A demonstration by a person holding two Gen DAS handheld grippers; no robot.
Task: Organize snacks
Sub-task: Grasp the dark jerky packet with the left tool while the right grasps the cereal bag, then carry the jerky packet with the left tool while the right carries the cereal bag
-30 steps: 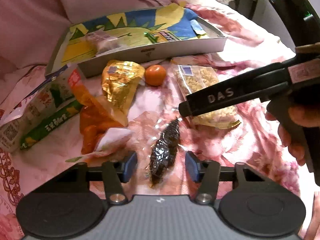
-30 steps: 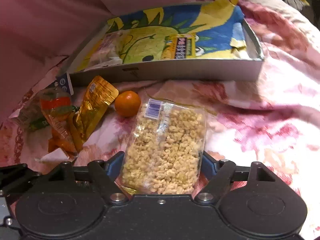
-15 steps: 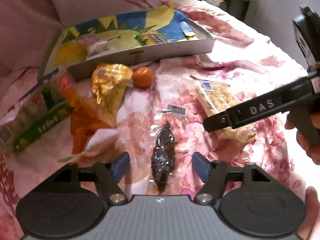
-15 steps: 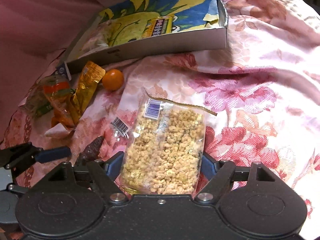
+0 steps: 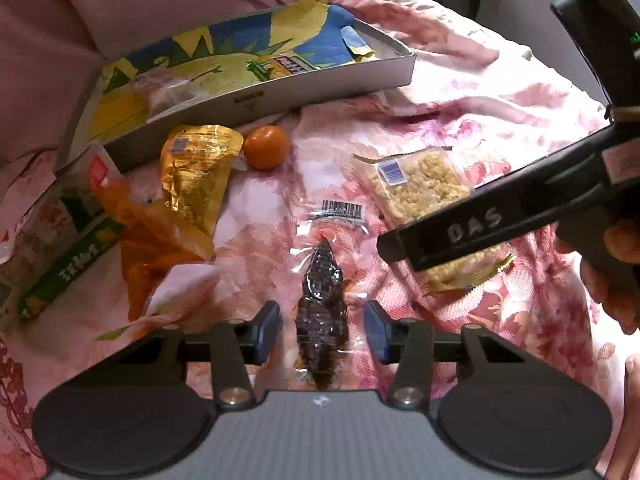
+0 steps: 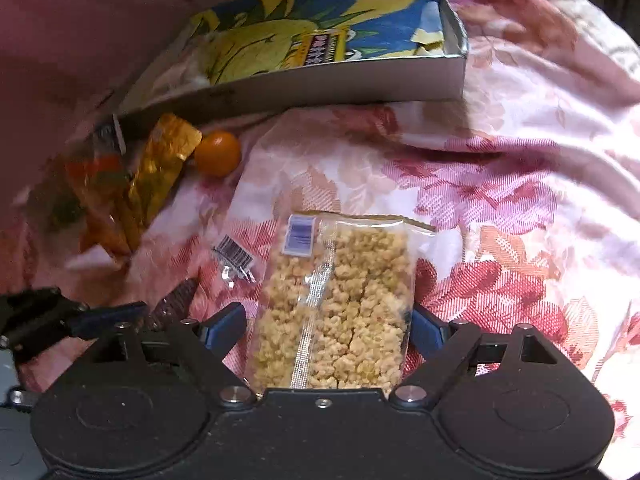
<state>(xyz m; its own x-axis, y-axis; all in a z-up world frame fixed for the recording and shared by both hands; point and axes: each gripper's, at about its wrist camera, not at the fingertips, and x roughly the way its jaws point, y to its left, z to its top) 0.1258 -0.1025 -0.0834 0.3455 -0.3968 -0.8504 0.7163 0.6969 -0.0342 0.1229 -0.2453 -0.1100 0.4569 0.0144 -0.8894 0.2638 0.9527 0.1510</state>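
While the left tool (image 5: 322, 330) narrows around a dark wrapped snack (image 5: 321, 312) — untouched — the right tool (image 6: 326, 330) widens beside the puffed-grain packet (image 6: 336, 308) on the bed.

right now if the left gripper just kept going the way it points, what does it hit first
Most likely the dark snack in clear wrap, which lies between the closing jaws of the left gripper, pads not yet touching it. Just beneath is the floral bedcover; depth is hard to judge.

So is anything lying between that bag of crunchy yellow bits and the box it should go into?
Nothing visible. Between the puffed-grain bag and the box lies only bare floral cloth; the orange sits off to the left.
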